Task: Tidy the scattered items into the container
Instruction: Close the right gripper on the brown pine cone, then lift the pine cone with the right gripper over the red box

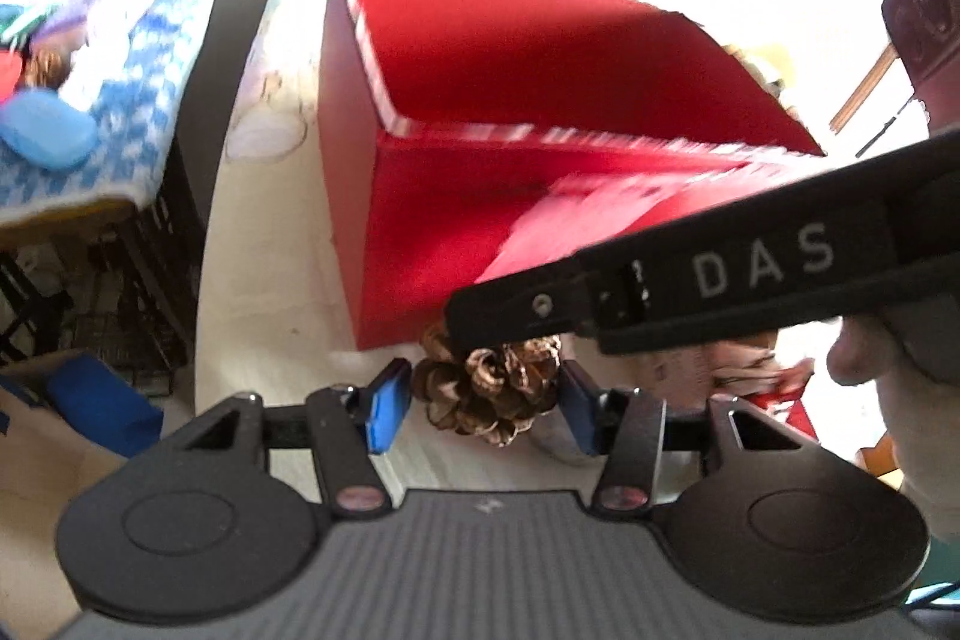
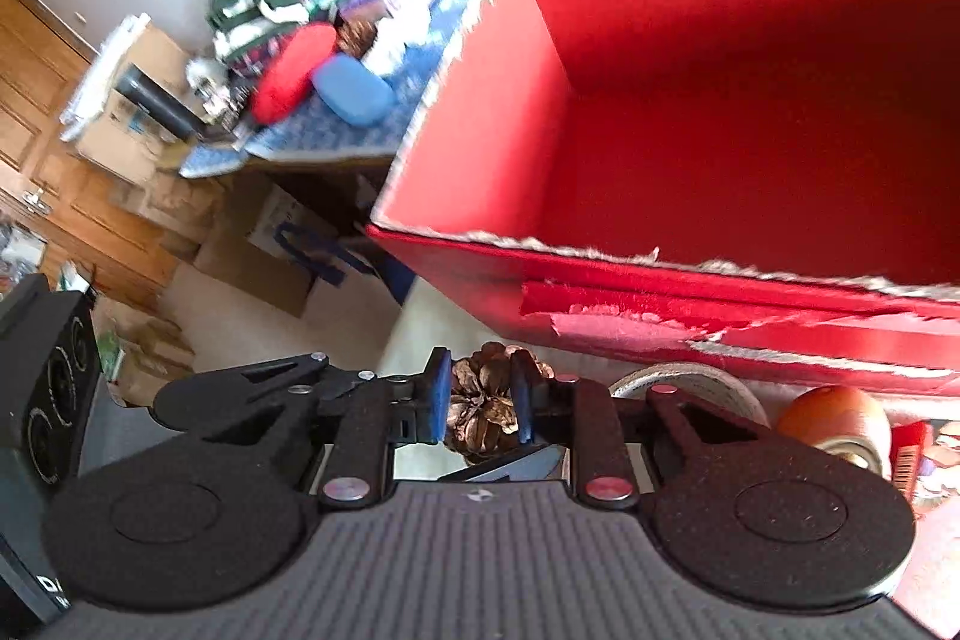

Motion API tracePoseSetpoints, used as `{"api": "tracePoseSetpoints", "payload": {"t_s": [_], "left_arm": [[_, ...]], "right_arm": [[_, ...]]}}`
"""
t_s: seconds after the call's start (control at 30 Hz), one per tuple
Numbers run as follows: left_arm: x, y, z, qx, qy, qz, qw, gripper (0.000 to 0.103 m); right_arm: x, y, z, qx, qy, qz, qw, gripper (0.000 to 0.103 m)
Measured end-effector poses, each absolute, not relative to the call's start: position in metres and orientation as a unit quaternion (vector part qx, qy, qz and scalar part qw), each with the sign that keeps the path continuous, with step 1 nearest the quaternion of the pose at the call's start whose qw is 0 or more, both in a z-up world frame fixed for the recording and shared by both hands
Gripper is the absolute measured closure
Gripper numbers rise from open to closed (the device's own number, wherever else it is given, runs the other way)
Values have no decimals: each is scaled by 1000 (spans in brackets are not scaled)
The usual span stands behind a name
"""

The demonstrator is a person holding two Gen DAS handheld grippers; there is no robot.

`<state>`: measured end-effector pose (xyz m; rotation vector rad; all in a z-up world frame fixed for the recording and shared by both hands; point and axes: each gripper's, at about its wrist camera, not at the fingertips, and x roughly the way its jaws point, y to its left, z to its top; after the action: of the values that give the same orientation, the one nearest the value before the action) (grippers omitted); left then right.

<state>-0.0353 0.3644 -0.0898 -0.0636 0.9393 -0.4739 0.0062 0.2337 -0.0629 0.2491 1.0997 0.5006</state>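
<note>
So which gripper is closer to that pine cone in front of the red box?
Right. The right gripper has the pine cone pinched between its fingers. The left gripper only straddles it, open, with a small gap on each side.

Bright daylight throughout, strongest at the top of the left wrist view, where the background burns out to plain white. Heavy motion blur on the red box, its torn rim smeared into streaks in both views. Deep shadow inside the box against a lit far wall. Strong fisheye bending at the edges, with black corners. Sharp focus only close in, on the pine cone and the blue pads. Soft, hazy clutter on the blue cloth.
</note>
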Motion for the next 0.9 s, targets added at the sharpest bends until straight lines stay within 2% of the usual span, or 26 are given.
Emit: {"api": "tracePoseSetpoints", "payload": {"t_s": [0.33,0.57,0.73,0.9], "left_arm": [[-42,350,-8,-27,378,-286,880,50],[5,326,42,5,331,-301,894,50],[54,311,43,13,343,-287,894,50],[105,297,11,15,382,-250,890,50]], "right_arm": [[-16,211,12,124,438,225,862,80],[11,201,64,93,373,212,898,80],[52,192,70,89,373,207,900,80],[105,174,41,106,408,218,880,80]]}}
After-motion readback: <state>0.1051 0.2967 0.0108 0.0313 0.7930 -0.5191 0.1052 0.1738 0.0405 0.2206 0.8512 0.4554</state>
